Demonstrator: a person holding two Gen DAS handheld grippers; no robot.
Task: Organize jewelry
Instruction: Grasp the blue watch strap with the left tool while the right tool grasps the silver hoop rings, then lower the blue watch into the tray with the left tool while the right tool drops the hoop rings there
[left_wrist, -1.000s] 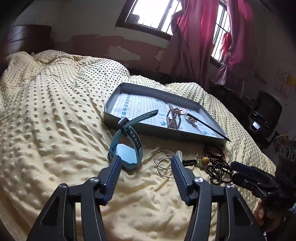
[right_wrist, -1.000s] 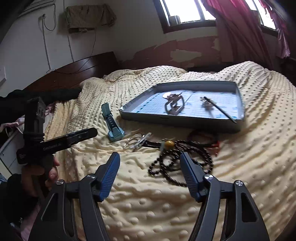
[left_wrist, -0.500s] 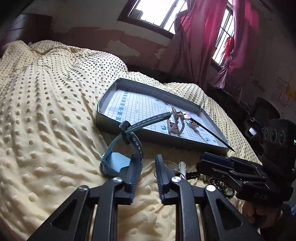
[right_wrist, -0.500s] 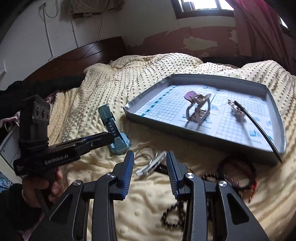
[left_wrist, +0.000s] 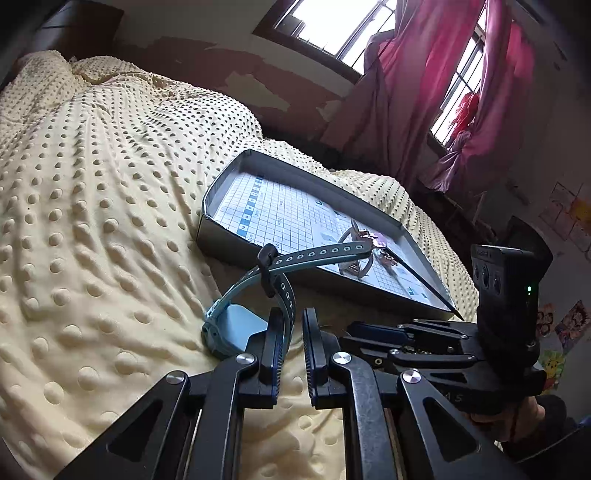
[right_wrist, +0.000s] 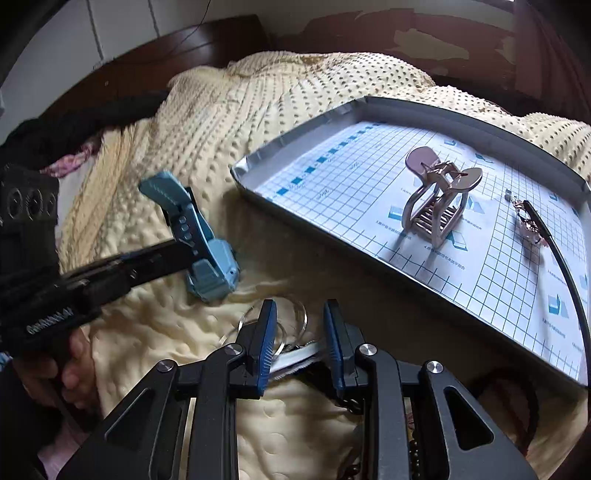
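A blue watch (left_wrist: 236, 328) lies on the yellow bedspread in front of the grey tray (left_wrist: 229, 243). My left gripper (left_wrist: 293, 325) is shut on its strap just above the case. The right wrist view shows the same watch (right_wrist: 212, 273) with the left gripper (right_wrist: 186, 253) on it. My right gripper (right_wrist: 300, 325) has closed down on a silver hair clip (right_wrist: 295, 360) that spans its pads, with thin silver hoops (right_wrist: 295, 314) lying beside it. Inside the tray (right_wrist: 295, 134) stand a metal hair claw (right_wrist: 436, 203) and a dark hair stick (right_wrist: 554, 243).
Dark beads (right_wrist: 413, 454) and a dark bracelet (right_wrist: 517, 406) lie under and right of my right gripper. A person's hand (right_wrist: 74, 354) holds the left tool. A wooden headboard (right_wrist: 147, 62) is behind the bed. Pink curtains (left_wrist: 424, 92) hang by the window.
Both grippers moved forward and down and their fingers closed in. The left now grips the watch strap, the right now pinches the clip by the hoops.
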